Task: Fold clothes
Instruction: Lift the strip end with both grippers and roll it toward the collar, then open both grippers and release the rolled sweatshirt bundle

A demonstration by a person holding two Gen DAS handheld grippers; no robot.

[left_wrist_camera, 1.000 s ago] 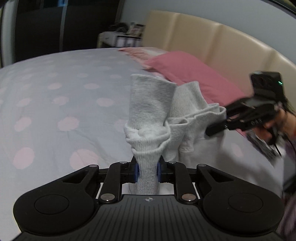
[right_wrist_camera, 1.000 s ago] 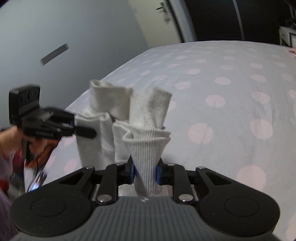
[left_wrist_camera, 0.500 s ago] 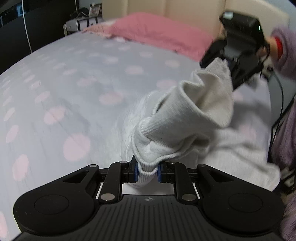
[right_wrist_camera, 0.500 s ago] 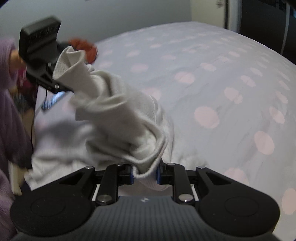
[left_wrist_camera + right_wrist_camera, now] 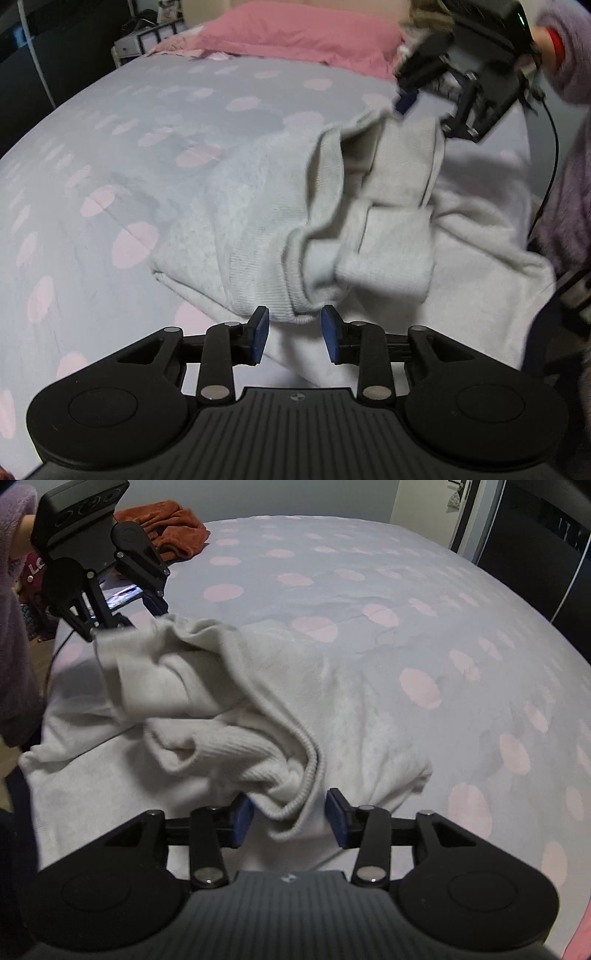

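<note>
Grey sweatshirt (image 5: 258, 206) lies bunched, stretched lengthwise between both opening grippers.

Sweater (image 5: 258, 206) on bed (image 5: 110, 147)

Both views are dimly and evenly lit from overhead, with soft shadows cast beneath the grey garment (image 5: 258, 206). Motion blur is seen on the garment's raised folds and the far gripper. Strong fisheye curvature bends the edges; far corners fall dark.
</note>
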